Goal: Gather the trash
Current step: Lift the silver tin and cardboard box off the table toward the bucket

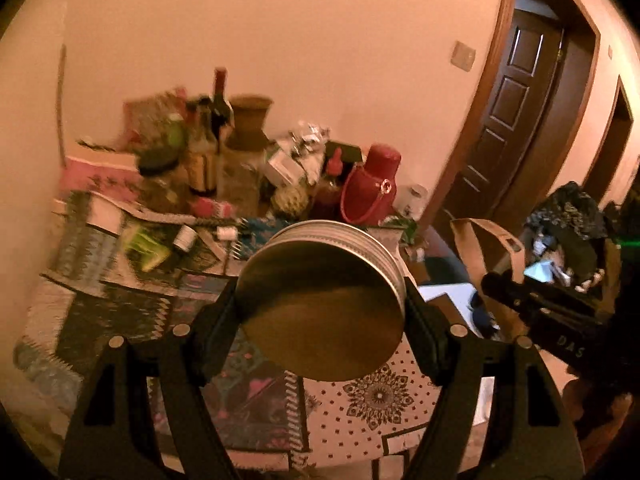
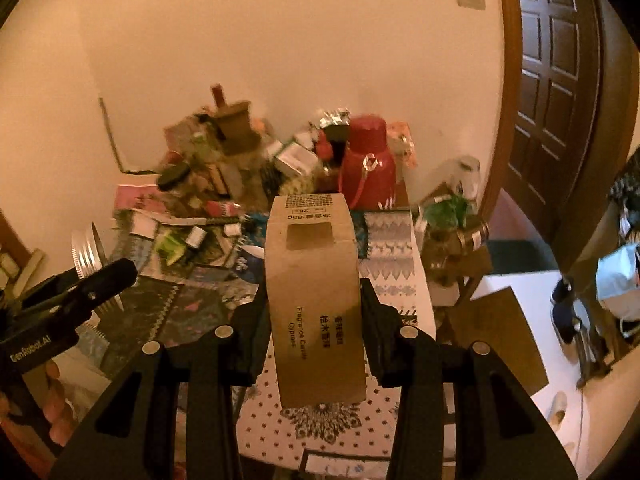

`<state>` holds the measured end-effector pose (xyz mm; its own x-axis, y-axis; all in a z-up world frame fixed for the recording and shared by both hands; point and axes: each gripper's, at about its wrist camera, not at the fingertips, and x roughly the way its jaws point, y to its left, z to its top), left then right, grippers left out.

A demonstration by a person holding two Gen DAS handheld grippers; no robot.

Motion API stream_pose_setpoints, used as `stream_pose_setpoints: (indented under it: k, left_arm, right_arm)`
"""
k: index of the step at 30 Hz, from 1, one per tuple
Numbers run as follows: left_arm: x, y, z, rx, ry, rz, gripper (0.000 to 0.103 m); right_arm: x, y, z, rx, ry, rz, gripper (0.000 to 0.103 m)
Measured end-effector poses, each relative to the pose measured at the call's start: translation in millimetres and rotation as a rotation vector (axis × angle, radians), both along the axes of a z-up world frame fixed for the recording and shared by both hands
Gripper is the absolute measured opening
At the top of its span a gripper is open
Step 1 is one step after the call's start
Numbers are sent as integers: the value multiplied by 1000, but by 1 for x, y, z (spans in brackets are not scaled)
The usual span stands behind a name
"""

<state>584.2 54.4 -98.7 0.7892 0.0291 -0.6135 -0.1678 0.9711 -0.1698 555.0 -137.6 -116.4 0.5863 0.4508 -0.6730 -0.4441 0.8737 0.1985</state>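
The left gripper (image 1: 322, 300) has its fingers clamped on the rim of a round metal tin (image 1: 320, 300), held above the cluttered counter (image 1: 380, 408); the right gripper (image 2: 316, 304) squeezes a brown candle box (image 2: 316, 280) by its two sides — both seem lifted clear for carrying to a bin; the paper bag (image 1: 488, 248) at the right is perhaps that place.
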Motion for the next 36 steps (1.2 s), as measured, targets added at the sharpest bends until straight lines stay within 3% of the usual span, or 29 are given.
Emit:
stream_pose_setpoints:
  k: [9,21,36]
  left_arm:
    - [-72,-16,45,13,-103,42,74]
    - [-174,-4,87,18,-239,-7,74]
    - [-340,35,78,17,-230,-93,74]
  right_arm:
    - [-47,-15,40,90,-71,59,37]
    - [-140,-18,72,127,-155,2,37]
    - [-289,2,74,122,-130,-101,37]
